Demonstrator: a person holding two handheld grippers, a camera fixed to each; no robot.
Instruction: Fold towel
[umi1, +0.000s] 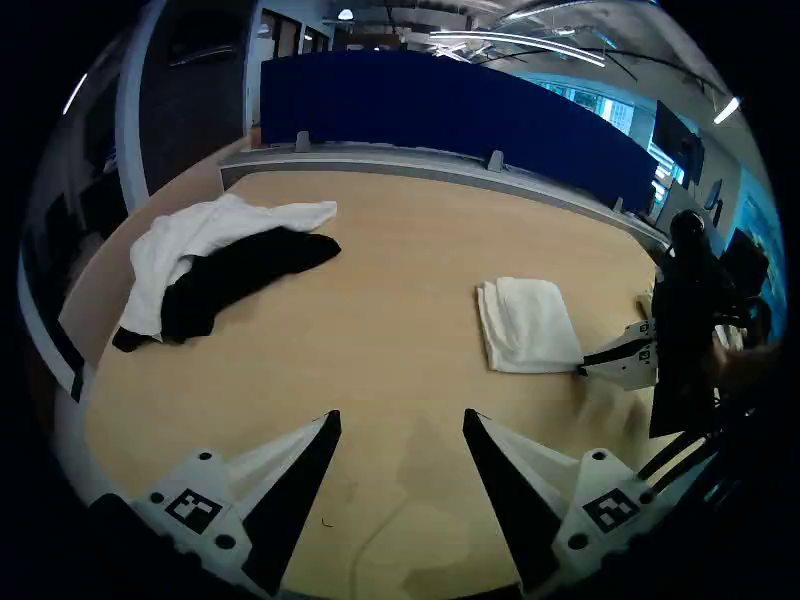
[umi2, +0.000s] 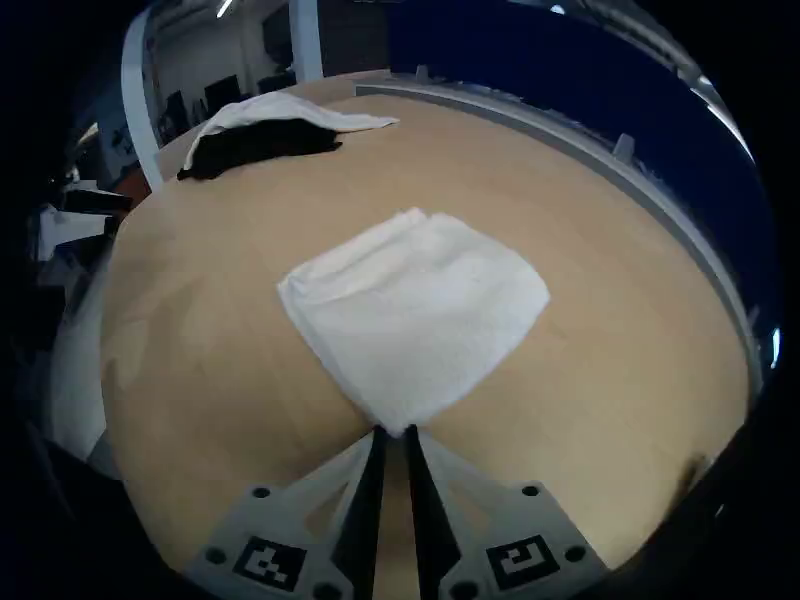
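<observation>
A white towel (umi1: 525, 322) (umi2: 415, 300) lies folded into a small thick rectangle on the light wooden table (umi1: 400, 240) (umi2: 620, 330). My right gripper (umi2: 400, 435) is at the towel's near corner, its fingers closed to a narrow slit with the corner's tip pinched between them. In the left gripper view that same right gripper (umi1: 583, 368) touches the towel's lower right corner, held by a hand (umi1: 745, 365). My left gripper (umi1: 400, 415) hovers open over bare table, well short of the towel, with nothing between its fingers.
A heap of white and black cloth (umi1: 215, 265) (umi2: 265, 130) lies at the table's far left. A blue partition (umi1: 450, 110) (umi2: 600, 80) runs along the back edge. Dark chairs and equipment (umi1: 700, 270) stand past the table's right end.
</observation>
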